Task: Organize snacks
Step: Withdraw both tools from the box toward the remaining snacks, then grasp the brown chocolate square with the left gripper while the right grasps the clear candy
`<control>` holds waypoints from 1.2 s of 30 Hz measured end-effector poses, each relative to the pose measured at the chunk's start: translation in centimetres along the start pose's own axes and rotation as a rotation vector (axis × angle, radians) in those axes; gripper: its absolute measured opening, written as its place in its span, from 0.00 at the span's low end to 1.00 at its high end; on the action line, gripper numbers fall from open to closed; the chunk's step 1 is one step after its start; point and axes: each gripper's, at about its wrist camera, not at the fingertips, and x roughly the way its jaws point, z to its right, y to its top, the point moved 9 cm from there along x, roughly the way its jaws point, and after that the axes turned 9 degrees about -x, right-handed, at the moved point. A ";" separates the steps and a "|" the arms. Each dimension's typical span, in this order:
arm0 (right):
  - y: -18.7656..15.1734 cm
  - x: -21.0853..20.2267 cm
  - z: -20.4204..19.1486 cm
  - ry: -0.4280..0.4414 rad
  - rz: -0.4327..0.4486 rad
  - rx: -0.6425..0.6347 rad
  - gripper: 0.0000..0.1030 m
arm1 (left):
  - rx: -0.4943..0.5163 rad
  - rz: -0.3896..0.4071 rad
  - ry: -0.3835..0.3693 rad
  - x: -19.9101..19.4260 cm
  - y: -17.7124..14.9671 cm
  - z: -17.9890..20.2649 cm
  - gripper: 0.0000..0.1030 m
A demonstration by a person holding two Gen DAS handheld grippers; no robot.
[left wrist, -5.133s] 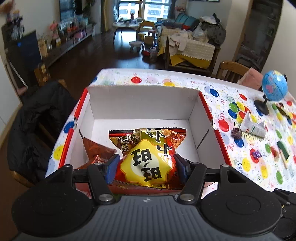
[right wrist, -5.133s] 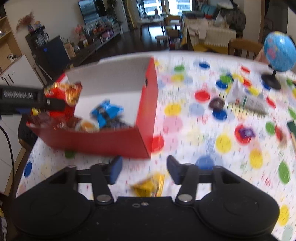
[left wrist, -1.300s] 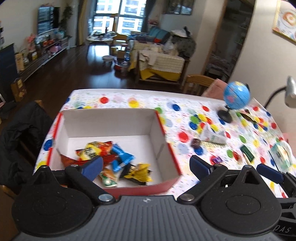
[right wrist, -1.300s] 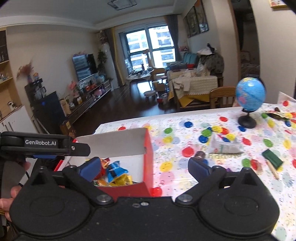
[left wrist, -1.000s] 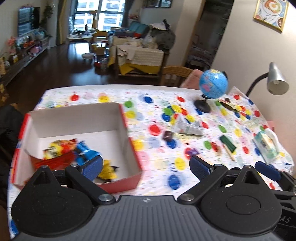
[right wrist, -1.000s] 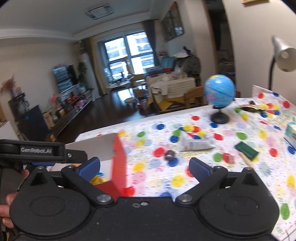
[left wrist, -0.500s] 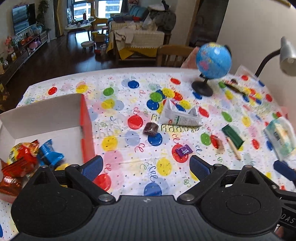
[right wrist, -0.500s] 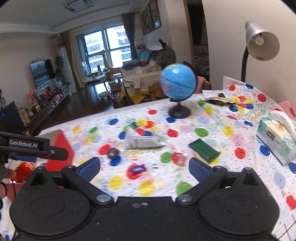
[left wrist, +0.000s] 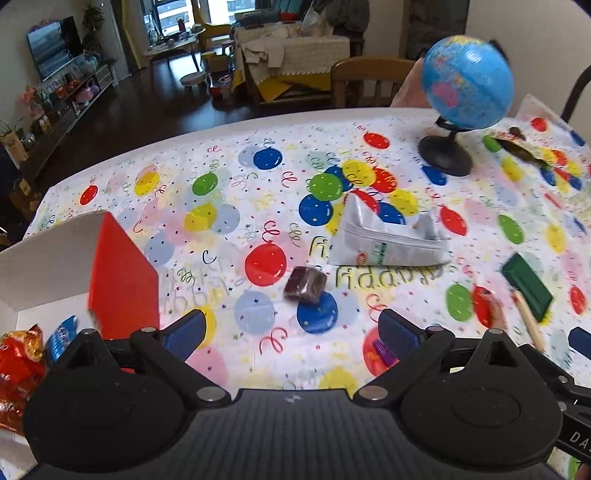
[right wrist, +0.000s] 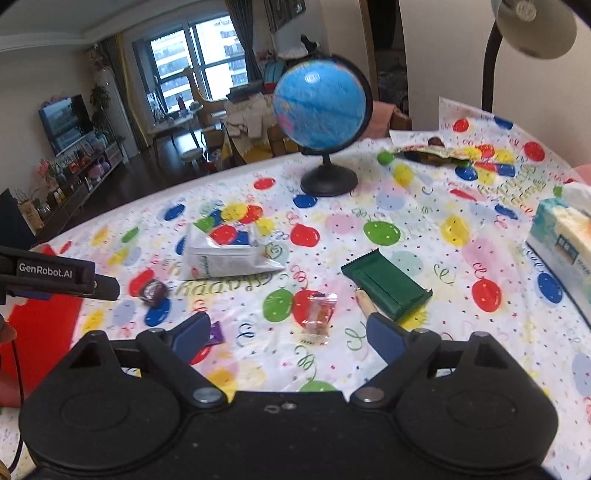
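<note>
My left gripper (left wrist: 291, 332) is open and empty, low over the table, with a dark brown wrapped snack (left wrist: 306, 284) just ahead of it. The red box (left wrist: 122, 280) with several snack packets (left wrist: 22, 365) sits at the left edge. My right gripper (right wrist: 288, 336) is open and its jaws are closing. A clear-wrapped red candy (right wrist: 317, 317) lies on the cloth between and just ahead of its fingers, untouched. A purple candy (right wrist: 216, 334) lies by its left finger. A green packet (right wrist: 386, 284) and a white pouch (right wrist: 225, 254) lie farther out.
A blue globe (right wrist: 321, 110) on a black stand sits at the back. A tissue box (right wrist: 565, 240) stands at the right edge under a lamp (right wrist: 532, 22). A wooden stick (right wrist: 365, 304) lies by the green packet. The left gripper's arm (right wrist: 55, 275) crosses the right wrist view at left.
Both grippers have swung right from the box and sunk toward the loose snacks. The box has slid to the left edge of both views. The right jaws have narrowed a little.
</note>
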 end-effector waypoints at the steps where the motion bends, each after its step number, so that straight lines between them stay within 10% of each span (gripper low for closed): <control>1: 0.0 0.7 0.2 -0.001 -0.009 0.001 0.85 | -0.004 -0.005 0.011 0.6 0.2 -0.1 0.97; 18: -0.8 7.5 1.0 -0.020 -0.114 -0.011 0.54 | 0.040 -0.093 0.047 8.5 1.1 0.5 0.91; 31: -1.0 8.0 1.3 -0.053 -0.115 -0.013 0.25 | 0.027 -0.123 -0.003 10.0 1.3 1.1 0.39; 36: -1.1 7.8 1.6 -0.066 -0.116 -0.016 0.16 | 0.017 -0.122 0.004 9.7 1.2 0.9 0.35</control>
